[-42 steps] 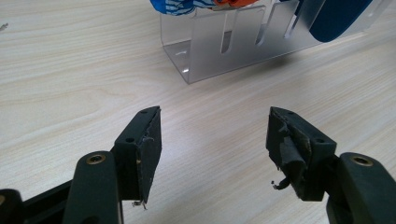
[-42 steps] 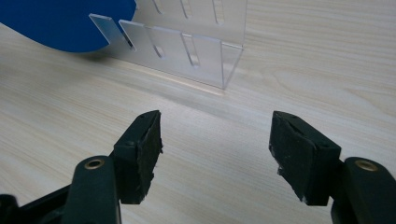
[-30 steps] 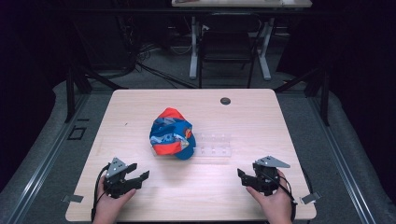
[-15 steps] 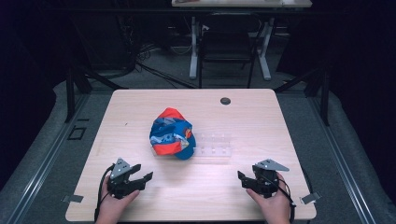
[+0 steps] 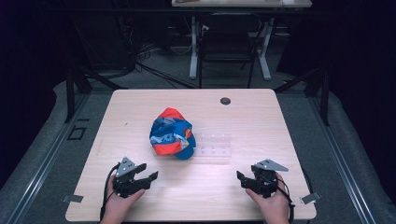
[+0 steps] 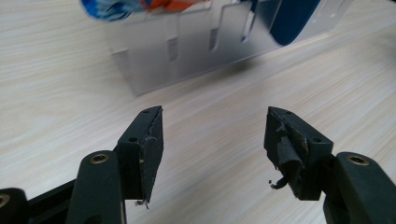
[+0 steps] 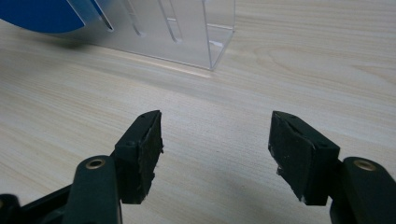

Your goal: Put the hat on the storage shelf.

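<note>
Tabletop: cap point(image 5: 171, 138) beyond both grippers' parted fingers point(image 6: 144, 144)

Dark room; grey floor point(image 5: 42, 140); desk legs point(image 5: 194, 51) behind.

Blue, orange and white patterned cap point(image 5: 171, 136), clear acrylic rack point(image 5: 214, 144), pale wood-grain table point(image 5: 261, 121).

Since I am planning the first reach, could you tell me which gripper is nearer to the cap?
Left. The left gripper sits just below the cap, slightly to its left; the right gripper is farther off, below the clear rack.
</note>
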